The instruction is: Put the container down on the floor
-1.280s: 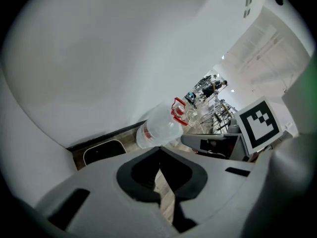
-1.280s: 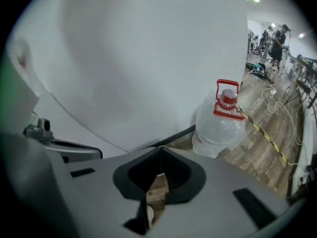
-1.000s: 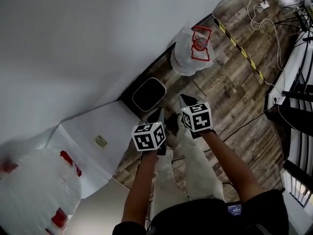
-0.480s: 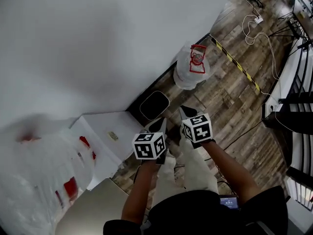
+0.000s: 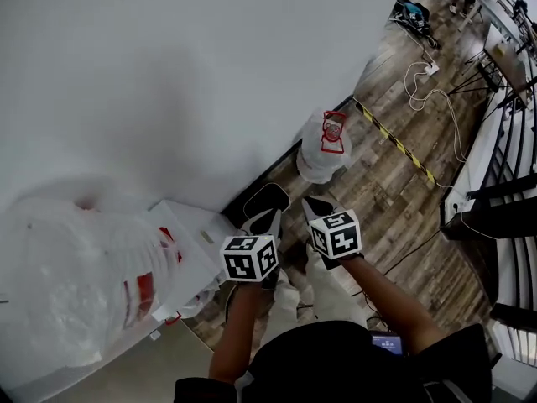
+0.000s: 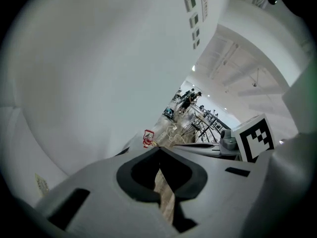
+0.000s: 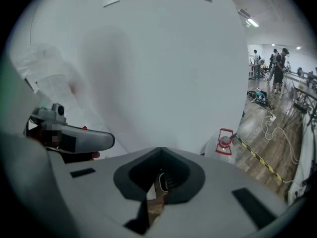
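The container point(image 5: 266, 200), a dark tub with rounded corners, stands on the wooden floor against the white wall. It lies beyond and below both grippers, and neither touches it. My left gripper point(image 5: 272, 217) and right gripper point(image 5: 314, 203) are held side by side high above the floor, pointing down toward it. In the left gripper view the left gripper point(image 6: 158, 148) has its jaws closed tip to tip with nothing between them. The right gripper point(image 7: 159, 150) is shut and empty in the same way.
A clear water jug point(image 5: 325, 151) with a red handle stands by the wall past the container. A white box point(image 5: 191, 235) and bulging plastic bags point(image 5: 75, 284) sit at the left. Striped tape point(image 5: 396, 145), white cables point(image 5: 430, 91) and black racks point(image 5: 503, 217) lie to the right.
Both grippers have risen together, staying shut. The container and jug now look smaller and farther below. The plastic bags at the left have come further into view.
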{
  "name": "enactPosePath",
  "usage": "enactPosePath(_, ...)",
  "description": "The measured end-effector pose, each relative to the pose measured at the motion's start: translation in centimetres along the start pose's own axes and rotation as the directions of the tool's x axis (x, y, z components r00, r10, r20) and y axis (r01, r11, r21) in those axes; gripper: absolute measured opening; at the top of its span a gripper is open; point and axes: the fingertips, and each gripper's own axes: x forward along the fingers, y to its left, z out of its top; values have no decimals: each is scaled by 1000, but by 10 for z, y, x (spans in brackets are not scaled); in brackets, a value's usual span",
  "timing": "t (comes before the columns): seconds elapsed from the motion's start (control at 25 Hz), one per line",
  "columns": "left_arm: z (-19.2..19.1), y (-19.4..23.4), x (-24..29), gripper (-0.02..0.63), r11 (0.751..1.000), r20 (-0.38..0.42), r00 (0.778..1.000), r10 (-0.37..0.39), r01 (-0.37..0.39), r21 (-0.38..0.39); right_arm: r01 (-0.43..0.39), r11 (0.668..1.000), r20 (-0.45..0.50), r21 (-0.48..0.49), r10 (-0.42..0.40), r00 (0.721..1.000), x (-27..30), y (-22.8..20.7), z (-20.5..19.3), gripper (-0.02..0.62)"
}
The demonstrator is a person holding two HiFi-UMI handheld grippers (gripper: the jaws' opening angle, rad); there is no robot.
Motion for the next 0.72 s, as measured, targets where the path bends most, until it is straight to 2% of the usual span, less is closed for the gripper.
enactPosePath(0.12, 21, -22, -24, 14, 999, 25, 999, -21, 20, 42, -16, 1000, 39, -15, 16, 999, -26, 20, 21, 29)
enactPosePath(0.36, 58, -39, -52, 14, 993, 89, 994, -66, 57, 107, -9, 999, 120, -45, 15, 993, -51, 45, 55, 29)
enactPosePath(0.52, 81, -56, -80, 14, 985, 148, 982, -114, 93, 145, 3, 998, 205, -64, 10, 979, -75, 63, 88, 29)
enactPosePath(0.72, 96, -71, -116, 14, 975, 193, 968, -160, 125, 181, -3, 999, 297, -42, 16, 955, -102, 85, 115, 29)
